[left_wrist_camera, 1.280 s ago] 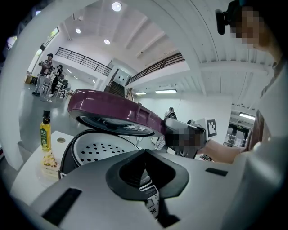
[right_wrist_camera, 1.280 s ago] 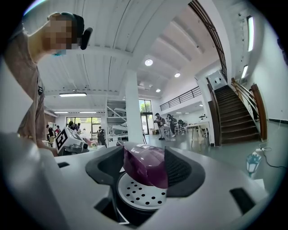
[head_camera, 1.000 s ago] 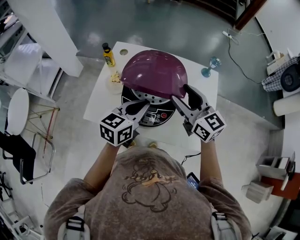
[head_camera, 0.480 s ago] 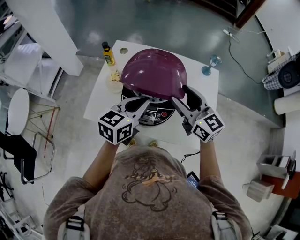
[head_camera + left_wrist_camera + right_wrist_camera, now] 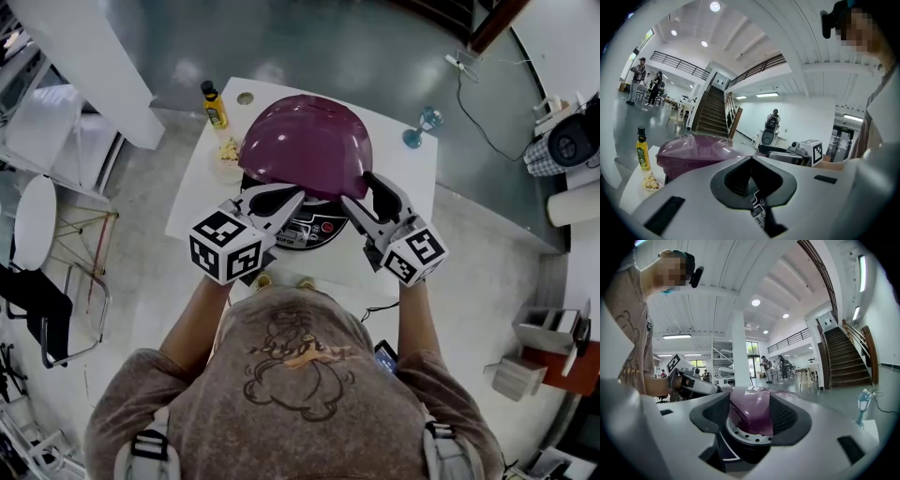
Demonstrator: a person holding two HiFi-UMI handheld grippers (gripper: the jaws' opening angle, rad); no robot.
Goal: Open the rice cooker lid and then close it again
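Rice cooker lid (image 5: 307, 145), dark purple and domed, stands tipped up at its front over the cooker's body (image 5: 314, 228), which sits mid-bench just ahead of the person. Nearest, the left tool (image 5: 289, 197) has its jaws closed tip to tip with nothing in them, its nose at the lid's front edge above the control panel; whether it bears on the rim I cannot tell. The right tool (image 5: 367, 199) holds its jaws wide apart beside the lid's right front rim, framing the lid and the perforated inner plate (image 5: 740, 430) beneath without clearly pressing on either. I judge the opening step is in hand: the next move calls for pushing the front edge upward until the lid swings fully back, then easing it down. The dome hides the rear hinge. Farther off on the bench (image 5: 412, 187) stand a yellow bottle (image 5: 215, 106) and a small blue glass (image 5: 424, 129); something pale by the bottle is too small to name.
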